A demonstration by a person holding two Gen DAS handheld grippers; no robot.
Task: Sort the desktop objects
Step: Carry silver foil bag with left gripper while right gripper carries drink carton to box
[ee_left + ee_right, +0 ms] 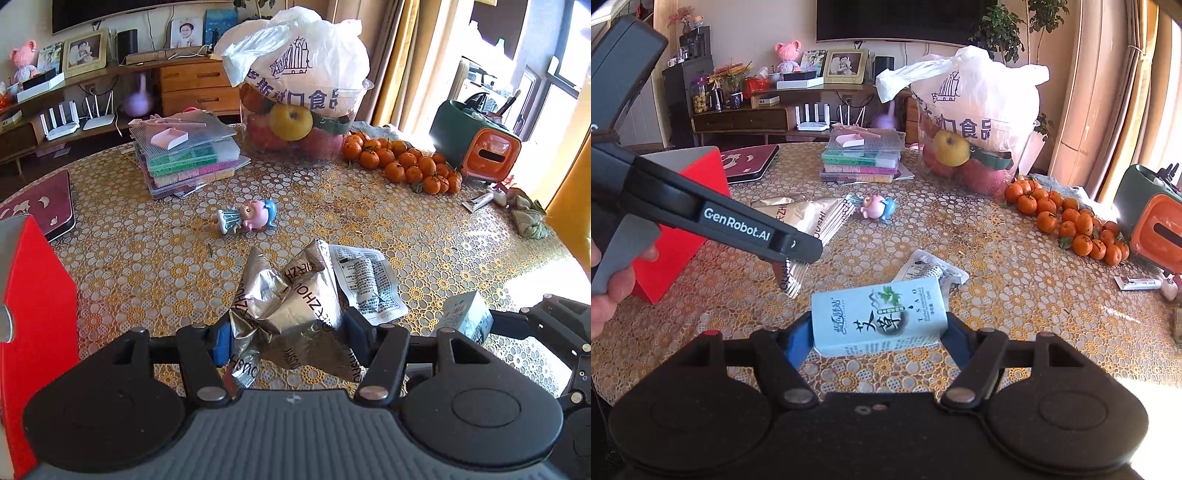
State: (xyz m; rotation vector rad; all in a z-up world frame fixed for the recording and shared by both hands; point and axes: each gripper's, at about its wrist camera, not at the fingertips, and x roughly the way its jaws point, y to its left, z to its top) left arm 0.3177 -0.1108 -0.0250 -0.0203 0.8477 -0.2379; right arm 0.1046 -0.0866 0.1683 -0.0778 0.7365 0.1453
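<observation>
The foil pouch is crinkled, shiny silver, catching bright glare. The small carton is smooth, pale printed card with a faint sheen. Beside it the printed wrapper looks like thin, creased film. The tabletop wears a lace-patterned covering with a glossy, plastic look. The left gripper is matt black plastic with dull metal rivets. The red box is flat, matt card. The toy figure is glossy moulded plastic.
</observation>
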